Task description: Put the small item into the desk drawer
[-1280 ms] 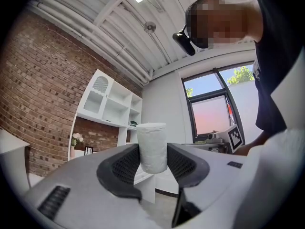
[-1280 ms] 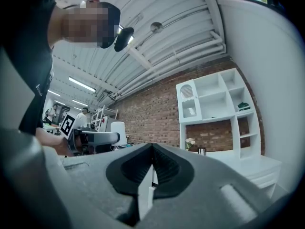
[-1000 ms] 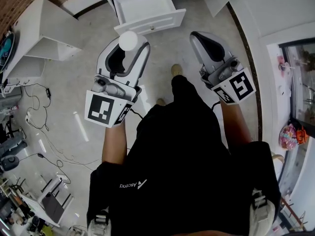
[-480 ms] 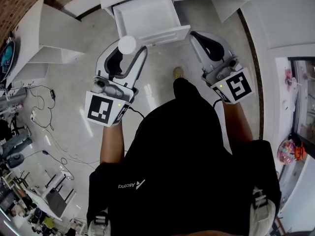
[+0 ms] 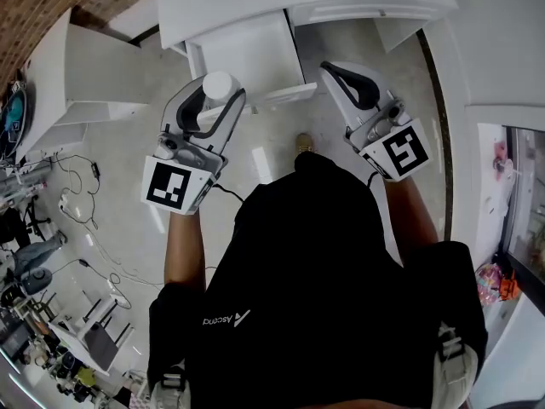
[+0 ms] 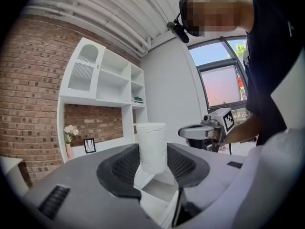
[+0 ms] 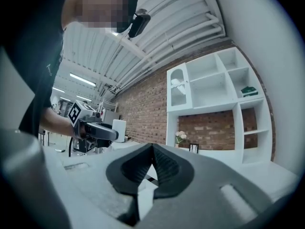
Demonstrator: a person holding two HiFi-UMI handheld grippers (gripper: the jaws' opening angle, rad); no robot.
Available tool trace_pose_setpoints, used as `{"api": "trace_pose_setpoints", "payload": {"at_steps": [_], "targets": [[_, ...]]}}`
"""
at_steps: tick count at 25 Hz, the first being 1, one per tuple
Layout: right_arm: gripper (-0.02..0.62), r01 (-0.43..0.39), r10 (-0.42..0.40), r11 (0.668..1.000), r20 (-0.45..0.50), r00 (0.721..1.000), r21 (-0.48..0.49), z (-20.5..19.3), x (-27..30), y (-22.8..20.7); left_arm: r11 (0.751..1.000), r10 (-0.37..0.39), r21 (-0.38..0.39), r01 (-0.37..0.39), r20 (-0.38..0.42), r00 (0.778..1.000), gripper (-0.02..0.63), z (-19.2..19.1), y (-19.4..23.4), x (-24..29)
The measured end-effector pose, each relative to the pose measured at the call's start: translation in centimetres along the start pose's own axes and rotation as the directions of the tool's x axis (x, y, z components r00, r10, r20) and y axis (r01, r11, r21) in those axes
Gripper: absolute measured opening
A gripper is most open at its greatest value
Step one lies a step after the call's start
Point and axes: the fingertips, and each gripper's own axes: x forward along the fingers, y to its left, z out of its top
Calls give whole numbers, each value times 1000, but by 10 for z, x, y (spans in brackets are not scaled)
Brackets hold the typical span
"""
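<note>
Nearer the drawer [image 5: 247, 51] now, left gripper [image 5: 221, 89] holds cylinder [image 6: 151, 147] upright.

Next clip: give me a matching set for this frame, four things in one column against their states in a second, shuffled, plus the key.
Column one:
1. left gripper
2. right gripper
3. desk drawer
4. small white cylinder

Column two:
A. pulled open
B. jaws together, nothing between them
C. upright between two jaws
D. jaws closed on a white object

Pairs: 1-D, 2-B, 3-A, 4-C.
</note>
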Motion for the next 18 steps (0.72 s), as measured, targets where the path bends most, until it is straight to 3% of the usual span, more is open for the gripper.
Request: {"api": "trace_pose_setpoints", "payload": {"at_steps": [4,8,12,18], "targets": [[0,-25,25,1000,-1,1000,-9,-9,10,-32,1000,3,0,-3,-72,997,172,-14,13,41],[2,-24,25,999,-41,999,30,-20,21,-46,999,-44,-15,42,-154,987,172,-43,16,73],[0,-16,17,1000,-61,998,13,-36,33,-63,996,-90,-41,82,-262,961,172,-78,28,97],[0,28,-25,999,-104,994,27,-61,52,-77,986,-169,-71,154,-394,903,172,-130,45,123]]}}
